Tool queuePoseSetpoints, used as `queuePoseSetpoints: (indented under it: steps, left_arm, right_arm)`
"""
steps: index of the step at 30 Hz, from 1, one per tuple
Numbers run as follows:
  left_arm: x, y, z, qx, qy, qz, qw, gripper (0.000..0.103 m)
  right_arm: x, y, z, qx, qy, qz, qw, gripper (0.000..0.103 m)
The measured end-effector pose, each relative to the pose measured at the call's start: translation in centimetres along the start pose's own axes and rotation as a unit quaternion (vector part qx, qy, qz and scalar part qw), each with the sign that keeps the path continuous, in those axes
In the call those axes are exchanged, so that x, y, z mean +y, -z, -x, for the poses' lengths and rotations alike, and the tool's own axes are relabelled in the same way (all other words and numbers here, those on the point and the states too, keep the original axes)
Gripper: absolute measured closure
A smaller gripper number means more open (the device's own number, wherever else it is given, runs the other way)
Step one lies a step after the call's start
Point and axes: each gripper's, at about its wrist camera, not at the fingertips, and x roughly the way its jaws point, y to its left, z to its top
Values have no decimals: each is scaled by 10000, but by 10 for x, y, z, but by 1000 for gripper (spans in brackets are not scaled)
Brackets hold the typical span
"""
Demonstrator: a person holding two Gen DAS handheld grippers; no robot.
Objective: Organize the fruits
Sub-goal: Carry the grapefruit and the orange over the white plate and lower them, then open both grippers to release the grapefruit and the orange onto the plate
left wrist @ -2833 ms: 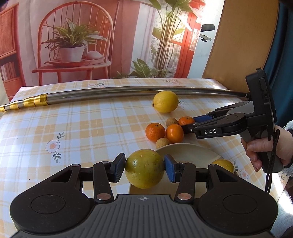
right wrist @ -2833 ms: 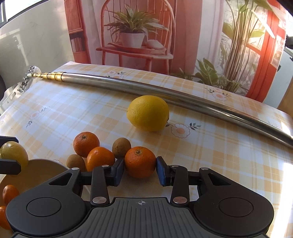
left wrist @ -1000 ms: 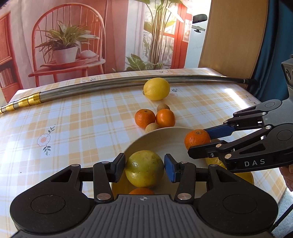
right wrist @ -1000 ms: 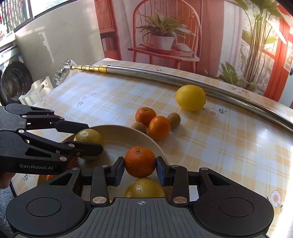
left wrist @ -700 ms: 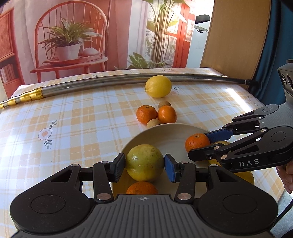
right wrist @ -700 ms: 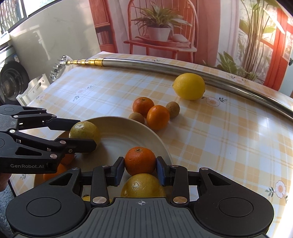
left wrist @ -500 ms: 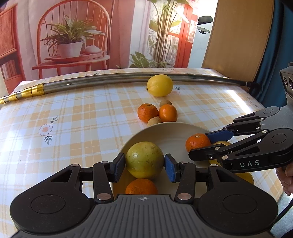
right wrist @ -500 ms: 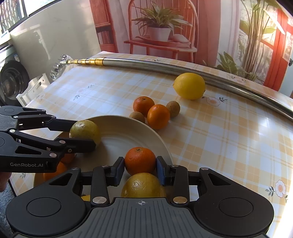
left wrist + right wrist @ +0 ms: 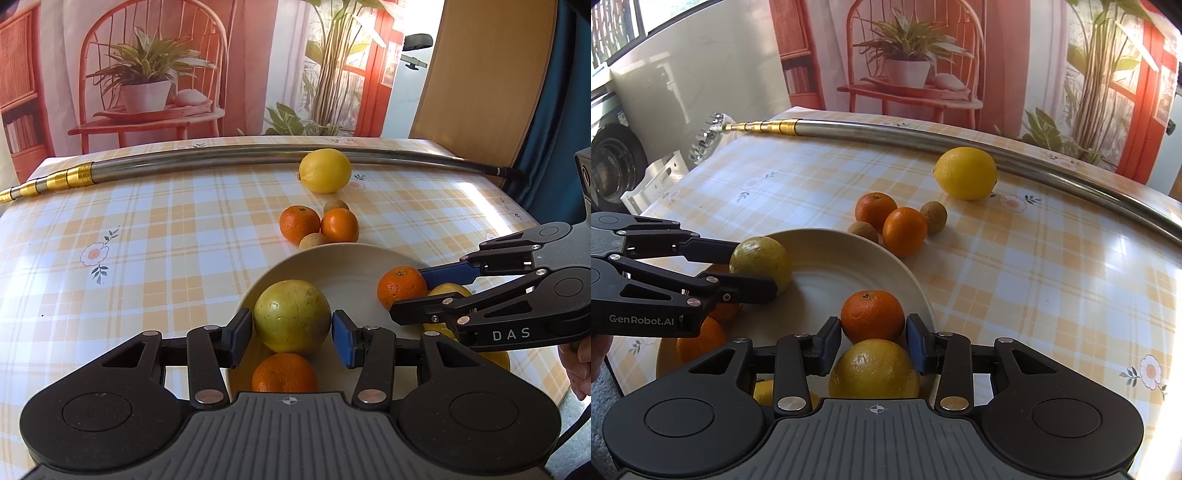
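My left gripper (image 9: 291,334) is shut on a large yellow-green citrus fruit (image 9: 291,320), held low over the near-left part of the cream plate (image 9: 351,258). My right gripper (image 9: 873,341) is shut on a small orange (image 9: 872,316) over the plate's right side. Lying on the plate are another orange (image 9: 284,373) and a yellow fruit (image 9: 873,369). Beyond the plate, on the checked cloth, sit two oranges (image 9: 299,223), two small brown fruits (image 9: 335,205) and a lemon (image 9: 325,170).
A long metal telescopic pole (image 9: 221,157) lies across the far side of the table. A person's hand (image 9: 578,365) holds the right gripper near the table's right edge. A white crate (image 9: 653,181) stands off the left edge.
The right gripper lifted the orange from the cluster on the cloth and brought it over the plate. The left gripper carried the yellow-green fruit over the plate. Both have barely shifted in the last second.
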Motion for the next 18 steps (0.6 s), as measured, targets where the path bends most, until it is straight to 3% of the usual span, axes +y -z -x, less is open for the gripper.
queuePoseSetpoints:
  steps: [18]
  left_arm:
    - [0, -17, 16, -184, 255, 97, 9995, 46]
  right_arm:
    - [-8, -14, 25, -325, -108, -162, 9993, 67]
